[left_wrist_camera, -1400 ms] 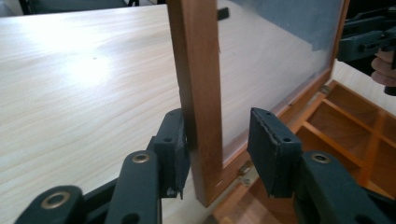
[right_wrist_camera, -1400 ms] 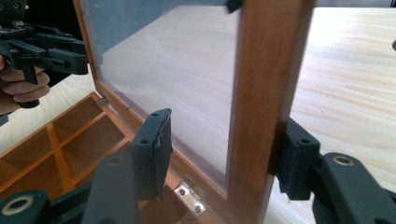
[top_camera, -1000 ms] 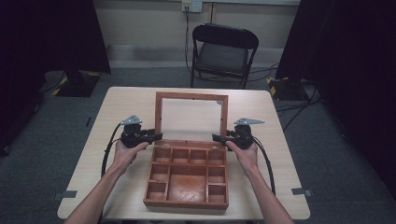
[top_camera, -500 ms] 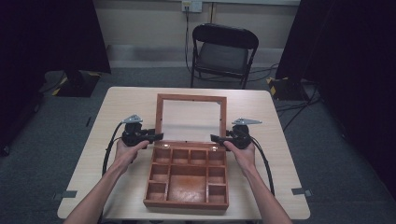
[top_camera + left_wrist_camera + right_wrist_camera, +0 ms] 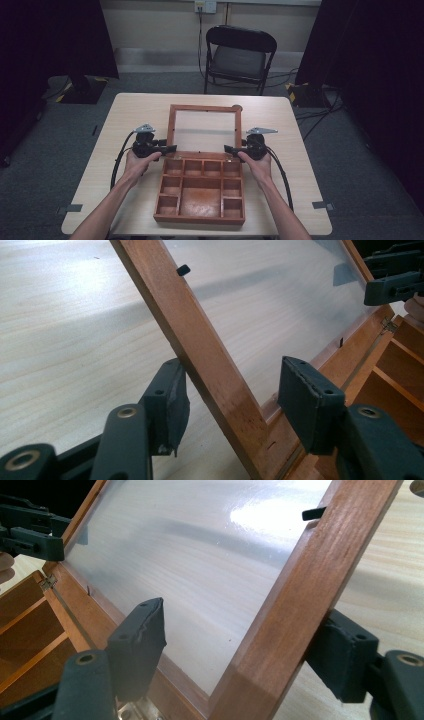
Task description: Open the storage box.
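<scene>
Since a second ago we have let both sets of jaws spread: they have just been opening, and the pads that were pinching the lid's side rails now stand off them. Our hands have barely shifted, and the lid lies where it lay.

The reddish-brown wooden box with small open compartments (image 5: 200, 192) sits at the near middle of the pale wooden table (image 5: 295, 150). Its glass-paned wooden-framed lid (image 5: 204, 129) is swung fully back and lies flat on the table just beyond the box, hinged along the box's far edge.

Our left gripper (image 5: 170, 148) is at the lid's near left corner. In the left gripper view (image 5: 230, 400) the lid's left rail (image 5: 200, 350) runs between the half-open jaws; one pad (image 5: 170, 405) just touches or nearly touches its outer face, the other stands clear over the glass.

Our right gripper (image 5: 231, 149) is at the near right corner. In the right gripper view (image 5: 240, 645) the right rail (image 5: 300, 595) passes between its half-open jaws, the outer pad (image 5: 340, 660) close against the wood, the inner one well off it.
</scene>
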{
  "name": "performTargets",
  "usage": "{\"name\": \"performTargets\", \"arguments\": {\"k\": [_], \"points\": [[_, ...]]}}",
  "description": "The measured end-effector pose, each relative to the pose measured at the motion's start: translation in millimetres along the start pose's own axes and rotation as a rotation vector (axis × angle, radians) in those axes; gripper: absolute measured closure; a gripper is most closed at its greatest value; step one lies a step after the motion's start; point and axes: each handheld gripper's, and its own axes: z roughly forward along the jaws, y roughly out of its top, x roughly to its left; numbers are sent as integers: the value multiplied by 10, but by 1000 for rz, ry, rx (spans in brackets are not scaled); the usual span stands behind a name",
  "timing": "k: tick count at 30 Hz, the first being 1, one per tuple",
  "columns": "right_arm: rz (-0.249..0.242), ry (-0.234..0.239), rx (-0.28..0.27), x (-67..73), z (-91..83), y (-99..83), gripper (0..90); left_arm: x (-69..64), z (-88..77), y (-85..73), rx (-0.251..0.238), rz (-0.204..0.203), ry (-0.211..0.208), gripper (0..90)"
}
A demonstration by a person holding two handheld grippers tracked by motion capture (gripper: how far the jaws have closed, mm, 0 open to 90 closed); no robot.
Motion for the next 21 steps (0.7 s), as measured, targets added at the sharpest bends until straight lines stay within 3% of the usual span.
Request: {"name": "performTargets", "arguments": {"k": [8,21], "points": [[17,-19,18,-19,29,-26,211,10,35,-10,22,-29,16,398],[21,-41,24,-25,32,-36,205,32,51,-21,32,-63,12,384]]}}
